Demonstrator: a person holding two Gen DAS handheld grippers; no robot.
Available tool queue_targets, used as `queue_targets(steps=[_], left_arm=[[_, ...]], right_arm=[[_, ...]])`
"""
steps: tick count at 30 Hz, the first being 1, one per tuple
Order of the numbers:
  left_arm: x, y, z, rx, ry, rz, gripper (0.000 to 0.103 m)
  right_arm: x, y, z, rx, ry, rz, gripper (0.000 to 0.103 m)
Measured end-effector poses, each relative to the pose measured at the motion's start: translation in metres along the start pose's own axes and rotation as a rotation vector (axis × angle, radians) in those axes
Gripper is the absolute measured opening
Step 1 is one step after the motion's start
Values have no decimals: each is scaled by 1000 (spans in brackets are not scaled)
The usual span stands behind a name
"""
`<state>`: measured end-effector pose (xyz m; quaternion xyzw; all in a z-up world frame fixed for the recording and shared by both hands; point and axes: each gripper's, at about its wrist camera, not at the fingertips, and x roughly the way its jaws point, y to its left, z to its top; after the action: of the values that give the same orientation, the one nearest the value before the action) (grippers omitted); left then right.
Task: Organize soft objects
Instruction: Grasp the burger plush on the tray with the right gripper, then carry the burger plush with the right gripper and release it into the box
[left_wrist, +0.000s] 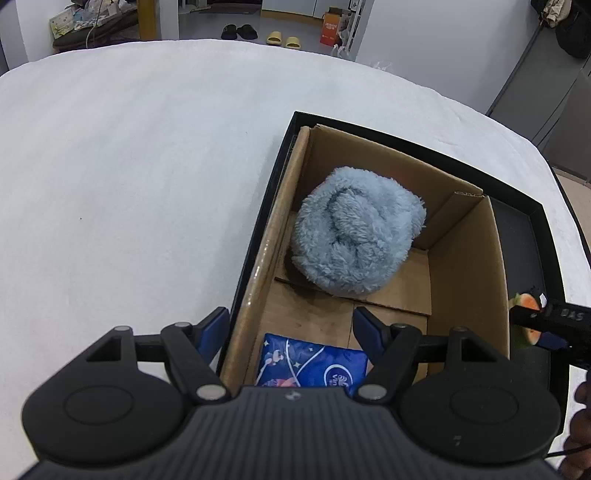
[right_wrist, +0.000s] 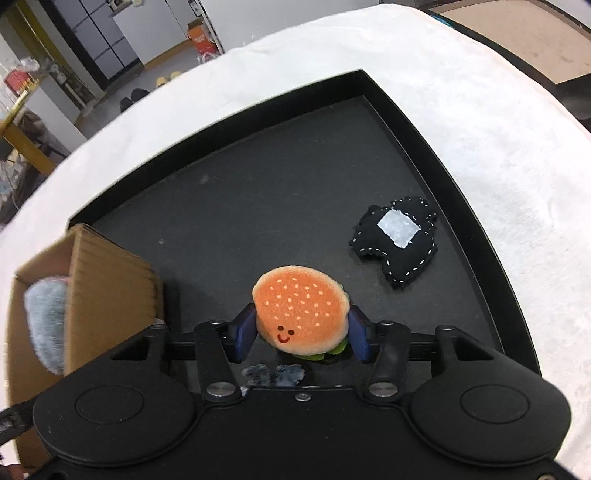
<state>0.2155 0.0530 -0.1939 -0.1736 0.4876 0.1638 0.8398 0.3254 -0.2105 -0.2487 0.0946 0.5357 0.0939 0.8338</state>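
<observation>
A burger plush (right_wrist: 301, 314) with a smiling face sits between the blue pads of my right gripper (right_wrist: 302, 334), which is shut on it just above the black tray (right_wrist: 258, 192). A black stitched felt toy (right_wrist: 397, 240) lies on the tray to the right. My left gripper (left_wrist: 291, 321) hangs open with nothing in it, straddling the left wall of the cardboard box (left_wrist: 495, 266). Inside the box are a fluffy light-blue roll (left_wrist: 354, 236) and a blue printed packet (left_wrist: 314, 362). The burger plush (left_wrist: 528, 304) and right gripper (left_wrist: 546, 325) show at the right edge of the left wrist view.
The cardboard box (right_wrist: 107, 284) stands in the left part of the black tray (left_wrist: 517, 229), on a white cloth-covered table (left_wrist: 129, 166). A hand (left_wrist: 581, 398) shows at the lower right. Slippers and shelves lie beyond the table's far edge.
</observation>
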Motion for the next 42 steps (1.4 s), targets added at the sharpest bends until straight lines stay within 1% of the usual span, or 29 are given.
queue_targets(steps=[4, 7, 11, 19, 25, 36, 39, 42], left_arm=[[-3, 4, 0, -4, -7, -5, 72], [-6, 9, 1, -7, -6, -12, 72], [-11, 14, 1, -8, -8, -22, 72], [-15, 26, -3, -23, 4, -68, 72], [-20, 34, -6, -38, -5, -95, 72], [-14, 42, -8, -34, 14, -150, 72], [-14, 45, -8, -38, 14, -162, 71], [-15, 47, -10, -34, 18, -173, 67]], right_arm=[[-16, 5, 3, -7, -25, 9, 50], [-24, 10, 7, 3, -26, 28, 50], [-44, 25, 12, -27, -61, 67, 50], [-78, 60, 23, -112, -125, 149, 50], [-84, 79, 24, -148, -132, 167, 51], [-86, 113, 11, -206, -124, 174, 51], [-85, 119, 8, -212, -116, 168, 51], [-87, 125, 5, -224, -110, 173, 51]])
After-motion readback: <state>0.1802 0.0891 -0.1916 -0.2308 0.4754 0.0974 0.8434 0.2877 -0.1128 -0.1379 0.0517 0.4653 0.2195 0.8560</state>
